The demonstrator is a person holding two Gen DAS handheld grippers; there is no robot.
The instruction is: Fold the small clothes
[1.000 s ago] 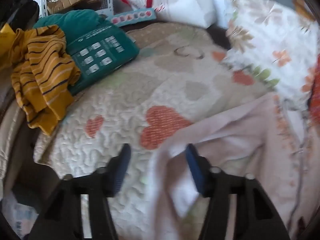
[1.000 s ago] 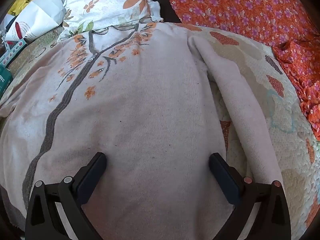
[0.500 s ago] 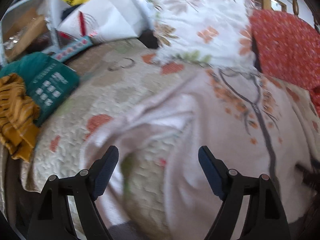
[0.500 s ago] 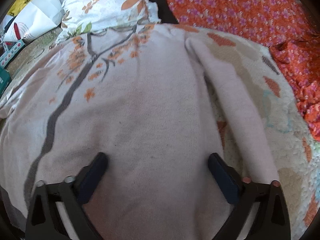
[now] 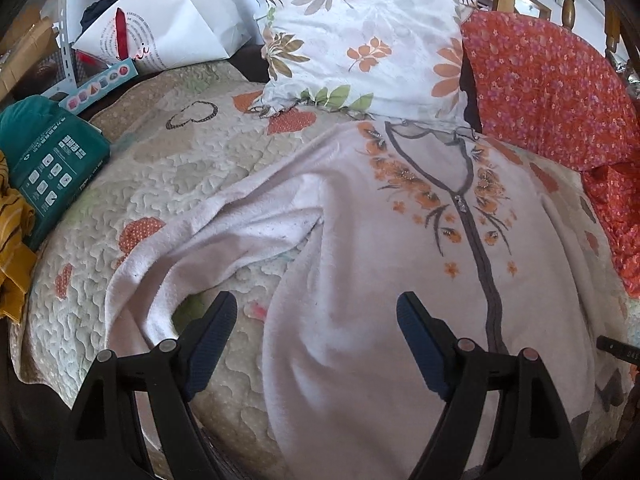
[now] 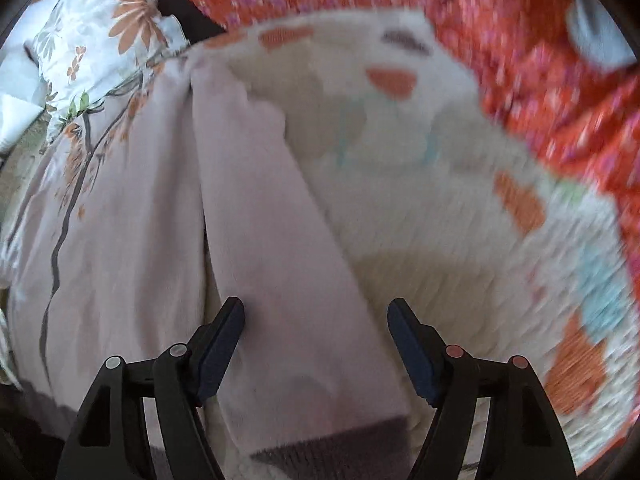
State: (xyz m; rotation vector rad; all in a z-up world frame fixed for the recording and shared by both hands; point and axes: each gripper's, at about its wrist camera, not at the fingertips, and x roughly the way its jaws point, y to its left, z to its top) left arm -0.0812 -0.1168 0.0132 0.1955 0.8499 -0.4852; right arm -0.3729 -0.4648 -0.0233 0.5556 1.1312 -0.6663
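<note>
A pale pink zip-front top (image 5: 380, 248) with orange flowers lies face up on a quilted bed cover (image 5: 168, 168). Its left sleeve (image 5: 208, 240) lies rumpled and bent beside the body. My left gripper (image 5: 316, 316) is open and empty over the top's lower left part. In the right wrist view the top (image 6: 120, 220) lies at the left and its right sleeve (image 6: 288, 260) runs straight down to a dark cuff (image 6: 332, 444). My right gripper (image 6: 316, 320) is open and empty, with the sleeve between its fingers just above the cuff.
A floral pillow (image 5: 360, 40) lies at the head of the bed. Orange-red flowered fabric (image 5: 560, 88) lies along the right side and also shows in the right wrist view (image 6: 540, 40). A green pack (image 5: 44, 160), a yellow striped garment (image 5: 12, 248) and a white bag (image 5: 168, 20) lie at the left.
My left gripper has opened wider and swung right from the left sleeve to over the top's body. My right gripper has swung right from the body to the right sleeve; its view is blurred.
</note>
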